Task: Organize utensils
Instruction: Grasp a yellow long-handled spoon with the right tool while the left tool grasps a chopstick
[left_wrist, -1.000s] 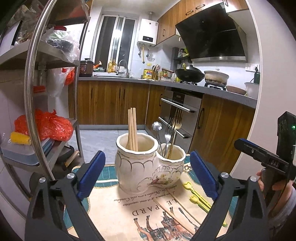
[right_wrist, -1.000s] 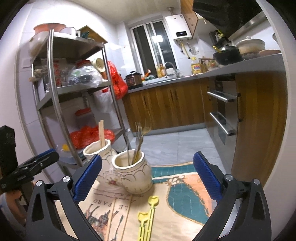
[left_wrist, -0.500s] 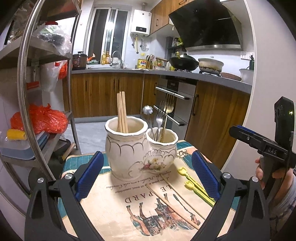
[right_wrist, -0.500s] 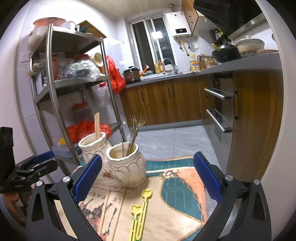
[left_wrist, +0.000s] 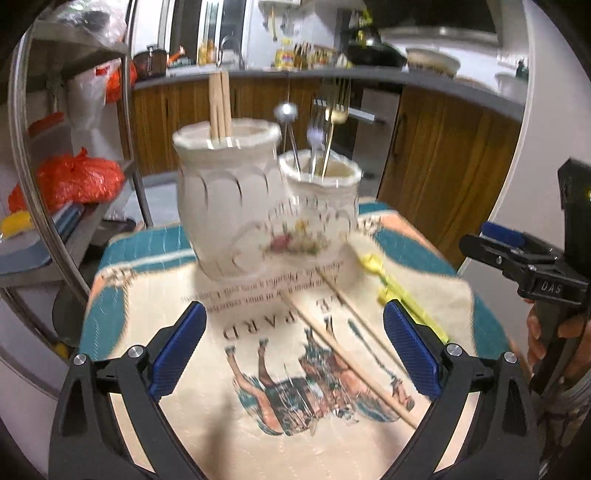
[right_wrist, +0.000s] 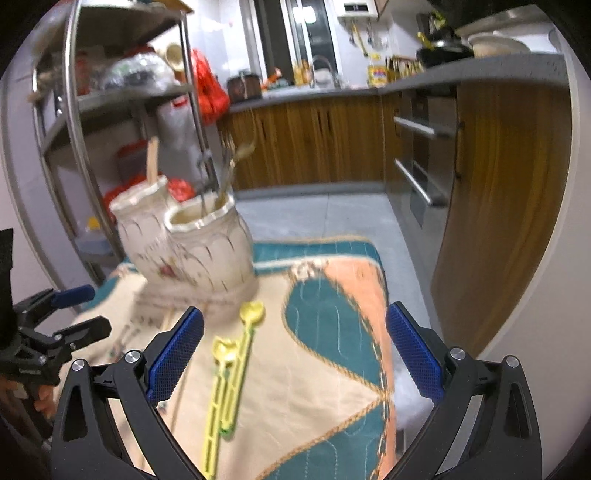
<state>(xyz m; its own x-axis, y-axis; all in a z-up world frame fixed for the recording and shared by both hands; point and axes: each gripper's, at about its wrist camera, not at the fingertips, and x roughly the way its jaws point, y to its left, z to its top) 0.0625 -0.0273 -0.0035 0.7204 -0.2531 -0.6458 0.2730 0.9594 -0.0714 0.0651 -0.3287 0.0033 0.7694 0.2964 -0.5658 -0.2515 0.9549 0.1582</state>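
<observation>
Kitchen bg, printed cloth (left_wrist: 155, 280) under me. Both my grippers spread wide, nothing held: left gripper (left_wrist: 293, 345), right gripper (right_wrist: 295, 350). Loose chopsticks (left_wrist: 351, 354) & yellow utensils (right_wrist: 225, 376) lie near; jars (left_wrist: 229, 206) far.

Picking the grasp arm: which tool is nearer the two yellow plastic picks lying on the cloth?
Right. The yellow plastic picks lie just inside the right tool, by its left finger; the left tool sits over the wooden chopsticks, picks beyond its right finger.

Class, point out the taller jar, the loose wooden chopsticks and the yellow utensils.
taller jar (left_wrist: 225, 206), left wrist view, on its front wall.
wooden chopsticks (left_wrist: 343, 358), left wrist view, mid-shaft.
yellow utensils (right_wrist: 231, 376), right wrist view, on one handle.
</observation>
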